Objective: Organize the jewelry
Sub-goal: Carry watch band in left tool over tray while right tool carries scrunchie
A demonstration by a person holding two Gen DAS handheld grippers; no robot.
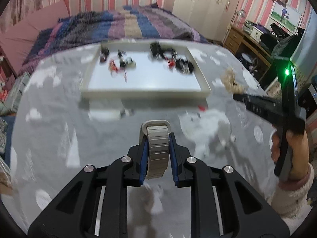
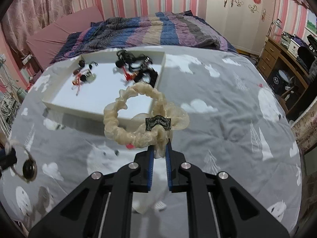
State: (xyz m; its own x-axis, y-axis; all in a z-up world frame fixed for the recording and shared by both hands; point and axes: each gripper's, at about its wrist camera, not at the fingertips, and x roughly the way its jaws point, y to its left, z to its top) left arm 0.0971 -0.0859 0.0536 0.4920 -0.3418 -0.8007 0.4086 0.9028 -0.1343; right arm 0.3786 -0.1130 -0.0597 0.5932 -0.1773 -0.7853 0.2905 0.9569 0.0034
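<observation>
Pinched in my left fingers (image 1: 158, 148), a watch band (image 1: 158, 150); right fingers (image 2: 159, 148) pinching a scrunchie (image 2: 138, 115). Both, I judge, go next into the tray (image 1: 146, 93).

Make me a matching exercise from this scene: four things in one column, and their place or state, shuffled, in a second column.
Things:
1. watch
2. cream scrunchie
3. white tray
4. striped blanket

Places or states:
A. lying at the far end of the bed, beyond the tray
B. clamped in the right gripper, held up over the tray's near corner
C. resting on the grey bedsheet, small jewelry pieces inside
D. clamped in the left gripper, band between the blue pads

Pairs: 1-D, 2-B, 3-C, 4-A
</observation>
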